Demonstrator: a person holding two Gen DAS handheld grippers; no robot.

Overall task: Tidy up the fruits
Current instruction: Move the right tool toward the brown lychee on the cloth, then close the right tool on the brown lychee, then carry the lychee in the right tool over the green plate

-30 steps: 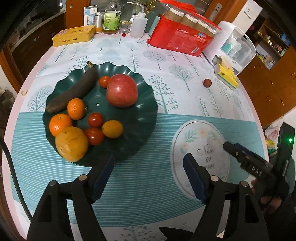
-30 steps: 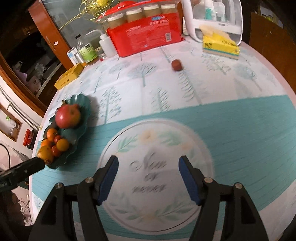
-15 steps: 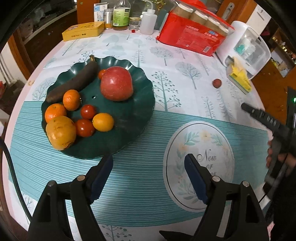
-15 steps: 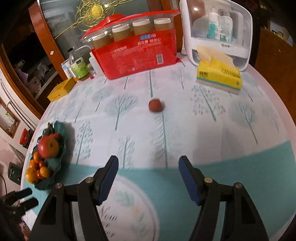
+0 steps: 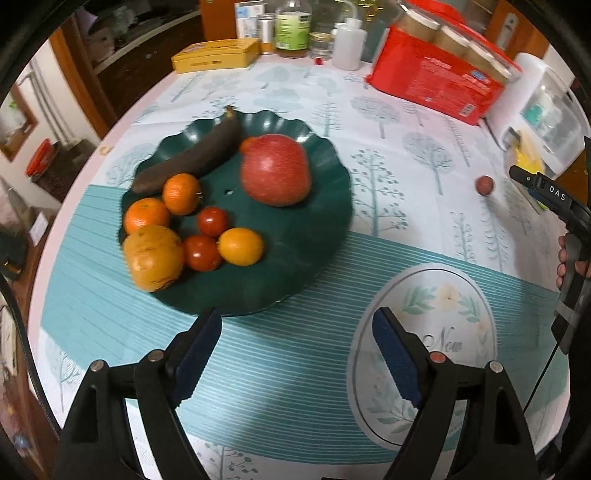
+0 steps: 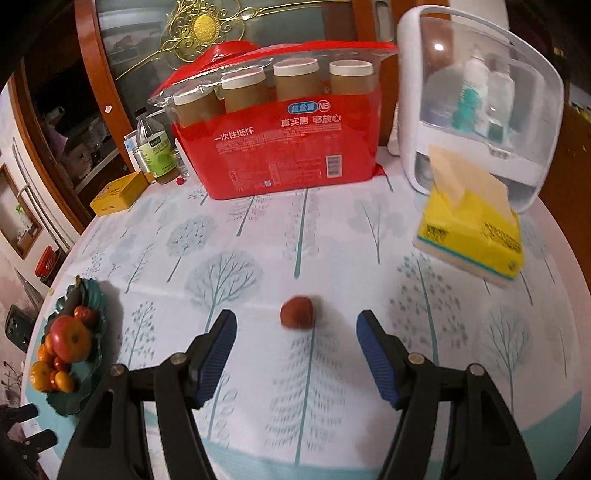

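Observation:
A dark green scalloped plate (image 5: 325, 206) holds a big red apple (image 5: 275, 170), a blackened banana (image 5: 192, 158), several oranges and small tomatoes. My left gripper (image 5: 295, 328) hovers over the tablecloth just in front of the plate, its jaws opening with nothing between them. One small reddish-brown fruit (image 6: 297, 312) lies alone on the cloth; my right gripper (image 6: 295, 325) is open and the fruit sits just beyond the gap between the fingertips, untouched. The same fruit (image 5: 484, 184) shows far right in the left wrist view, beside the right gripper held by a hand.
A red pack of paper cups (image 6: 280, 144), a white clear-lidded box (image 6: 476, 110) and a yellow tissue pack (image 6: 472, 236) stand behind the lone fruit. Bottles (image 5: 291, 29) and a yellow tin (image 5: 214, 55) line the far edge. The plate (image 6: 92, 295) sits far left.
My right gripper swept across the table from the round printed emblem toward the lone fruit, which now sits near its fingertips. My left gripper shifted slightly and its jaws widened.

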